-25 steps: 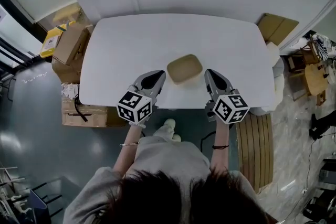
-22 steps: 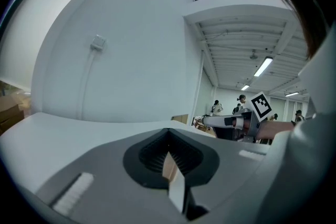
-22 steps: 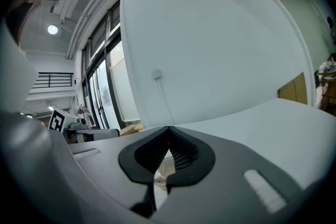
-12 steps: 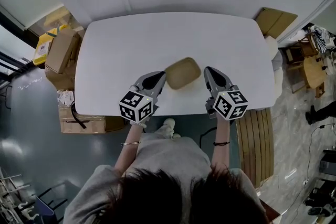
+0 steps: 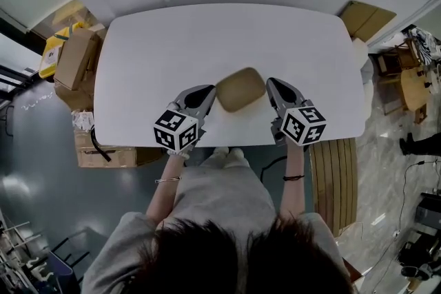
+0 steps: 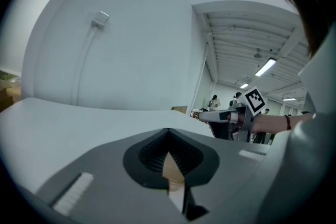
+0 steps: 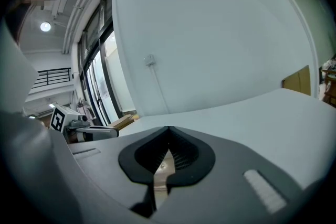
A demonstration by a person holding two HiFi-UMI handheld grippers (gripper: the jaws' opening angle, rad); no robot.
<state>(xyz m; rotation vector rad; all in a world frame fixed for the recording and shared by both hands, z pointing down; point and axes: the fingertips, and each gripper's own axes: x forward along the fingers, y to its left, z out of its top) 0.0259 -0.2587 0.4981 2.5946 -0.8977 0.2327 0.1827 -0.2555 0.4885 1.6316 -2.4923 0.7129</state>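
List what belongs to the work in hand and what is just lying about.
In hand: tan tray, left gripper, right gripper, white table.
Lying about: cardboard boxes, slatted wooden board, flat cardboard.

White table (image 5: pixel 227 38) with rounded corners is viewed from above. One tan paper tray (image 5: pixel 240 89) is shown on it, near the front edge, skewed.

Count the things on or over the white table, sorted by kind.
Tan tray: 1
Grippers: 2, the left gripper and the right gripper
Total: 3
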